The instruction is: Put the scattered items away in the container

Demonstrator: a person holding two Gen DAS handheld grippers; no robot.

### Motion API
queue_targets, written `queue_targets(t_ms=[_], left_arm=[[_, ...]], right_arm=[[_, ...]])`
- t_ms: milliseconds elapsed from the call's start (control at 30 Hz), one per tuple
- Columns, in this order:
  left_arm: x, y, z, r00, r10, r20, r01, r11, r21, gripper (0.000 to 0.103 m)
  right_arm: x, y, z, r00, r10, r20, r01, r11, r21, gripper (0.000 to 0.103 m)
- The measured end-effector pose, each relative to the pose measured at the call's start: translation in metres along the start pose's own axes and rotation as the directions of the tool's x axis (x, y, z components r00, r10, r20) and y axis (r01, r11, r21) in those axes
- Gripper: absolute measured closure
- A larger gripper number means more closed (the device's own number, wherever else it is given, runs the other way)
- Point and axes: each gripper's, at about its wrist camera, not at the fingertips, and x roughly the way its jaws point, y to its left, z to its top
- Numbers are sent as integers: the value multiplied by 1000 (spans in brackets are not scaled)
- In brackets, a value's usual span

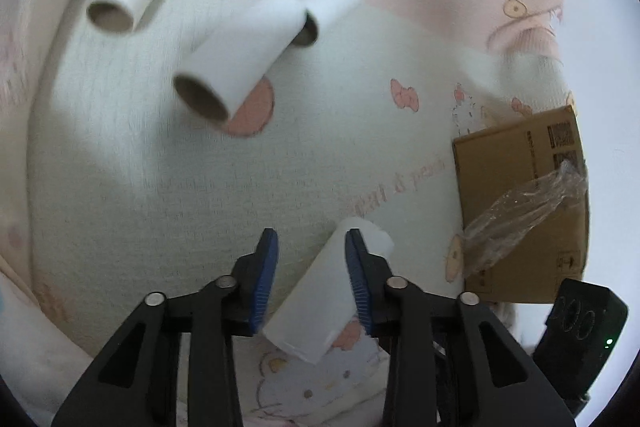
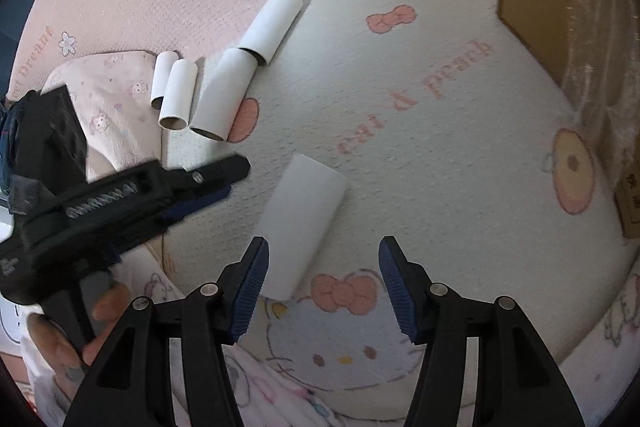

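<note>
Cardboard, thin and hollow: the nearest tube [image 2: 301, 223] lies flat on the printed blanket [image 2: 440, 155], light, easily crushed. My left gripper [image 1: 312, 275] has its jaws apart around it; I'd pinch mid-length, gently. The right gripper [image 2: 322, 287] gapes empty, and the box [image 1: 520, 195] sits well apart.

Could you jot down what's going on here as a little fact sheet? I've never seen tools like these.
Surface: cartoon-print mat
Items: five white cardboard tubes
Nearest tube: lying flat, apart from the other four
Grouped tubes: four, farther back
Container: cardboard box, with clear plastic wrap across it
Left gripper: open, over the nearest tube
Right gripper: open, holding nothing
</note>
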Motion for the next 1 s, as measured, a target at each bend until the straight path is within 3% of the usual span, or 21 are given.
queue_targets(t_ms=[100, 200, 333, 433, 633, 867, 1000], left_arm=[[-1, -4, -2, 1000, -25, 3, 24, 999, 23, 69], [7, -5, -6, 998, -35, -43, 36, 999, 26, 69], [11, -6, -12, 998, -4, -56, 7, 999, 51, 69], [16, -8, -17, 995, -43, -95, 48, 998, 50, 69], [22, -5, -25, 988, -91, -128, 92, 996, 1, 72], [30, -13, -25, 983, -101, -153, 104, 994, 14, 72], [37, -9, -23, 976, -147, -157, 142, 989, -45, 71]], right_arm=[[7, 3, -1, 1000, 9, -17, -9, 1000, 5, 48], [16, 3, -6, 997, 69, -41, -68, 998, 18, 48], [28, -1, -11, 992, 107, -67, -104, 993, 49, 48], [31, -1, -11, 989, 132, -66, -127, 990, 67, 48], [41, -4, -6, 989, 119, -87, -111, 990, 90, 58], [38, 2, 1, 996, 44, -74, -46, 999, -23, 58], [37, 5, 5, 998, 5, -65, -9, 997, -72, 58]])
